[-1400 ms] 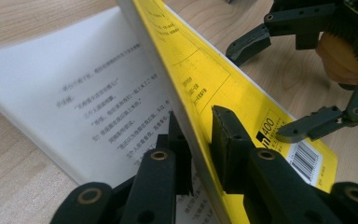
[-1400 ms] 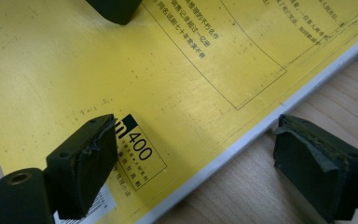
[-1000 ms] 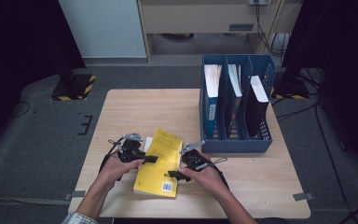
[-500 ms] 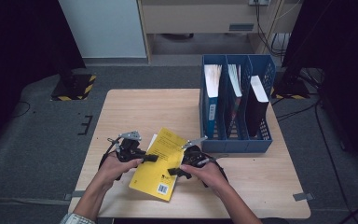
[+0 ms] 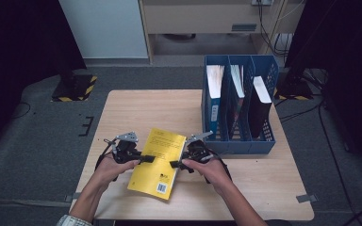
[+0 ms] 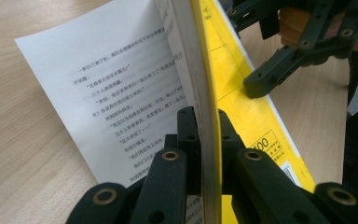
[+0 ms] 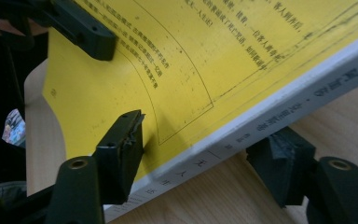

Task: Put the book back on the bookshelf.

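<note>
High view first: I have the thin yellow paperback book (image 5: 156,161) at the near middle of the light wooden table (image 5: 141,108), tilted, with a gripper on each long edge. My left gripper (image 5: 143,158) is clamped on the left edge; the left gripper view shows its jaws pinching the yellow cover and pages, while one printed white page (image 6: 116,102) lies loose on the wood. My right gripper (image 5: 175,164) straddles the spine edge; its jaws have just been closing, one over the cover, one under the spine, and I cannot tell whether they press yet. Far right stands the blue plastic file rack (image 5: 238,141).
</note>
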Available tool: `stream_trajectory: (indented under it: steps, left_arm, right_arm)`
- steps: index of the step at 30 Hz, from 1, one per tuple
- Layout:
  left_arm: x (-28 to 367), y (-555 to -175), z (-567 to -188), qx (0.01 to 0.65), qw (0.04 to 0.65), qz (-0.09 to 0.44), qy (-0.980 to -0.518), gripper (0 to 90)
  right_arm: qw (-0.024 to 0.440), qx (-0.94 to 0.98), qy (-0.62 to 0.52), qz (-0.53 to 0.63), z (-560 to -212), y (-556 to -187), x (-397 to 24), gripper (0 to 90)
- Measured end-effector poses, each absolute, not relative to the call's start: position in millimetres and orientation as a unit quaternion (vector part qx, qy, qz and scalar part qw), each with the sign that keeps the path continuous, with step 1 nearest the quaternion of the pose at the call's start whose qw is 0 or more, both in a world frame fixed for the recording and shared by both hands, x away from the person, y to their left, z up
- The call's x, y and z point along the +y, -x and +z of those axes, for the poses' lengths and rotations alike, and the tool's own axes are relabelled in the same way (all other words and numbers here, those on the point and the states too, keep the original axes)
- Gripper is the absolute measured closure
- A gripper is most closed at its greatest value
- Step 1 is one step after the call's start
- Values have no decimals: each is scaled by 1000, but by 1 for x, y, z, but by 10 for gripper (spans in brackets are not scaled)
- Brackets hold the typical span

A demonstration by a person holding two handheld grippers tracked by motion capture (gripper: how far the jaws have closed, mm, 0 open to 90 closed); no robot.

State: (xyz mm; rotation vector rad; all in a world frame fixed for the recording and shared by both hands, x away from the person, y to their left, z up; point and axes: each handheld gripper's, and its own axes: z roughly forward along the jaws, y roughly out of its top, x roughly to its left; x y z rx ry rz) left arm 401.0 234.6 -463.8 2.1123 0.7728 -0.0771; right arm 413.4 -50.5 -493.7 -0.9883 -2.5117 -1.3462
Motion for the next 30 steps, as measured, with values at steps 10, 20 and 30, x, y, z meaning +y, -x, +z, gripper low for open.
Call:
stream_trajectory:
  steps: [10, 20, 30]
  left_arm:
    - [240, -402, -457, 309, 461, -20, -831, 853]
    - [247, -403, -455, 322, 470, -12, -822, 830]
    - [253, -404, -450, 336, 473, 19, -815, 734]
  right_arm:
    - [27, -854, 289, -432, -464, -413, -28, 441]
    - [-11, -866, 283, -412, -446, -419, -15, 574]
    - [-44, -873, 261, -409, -426, -421, -12, 671]
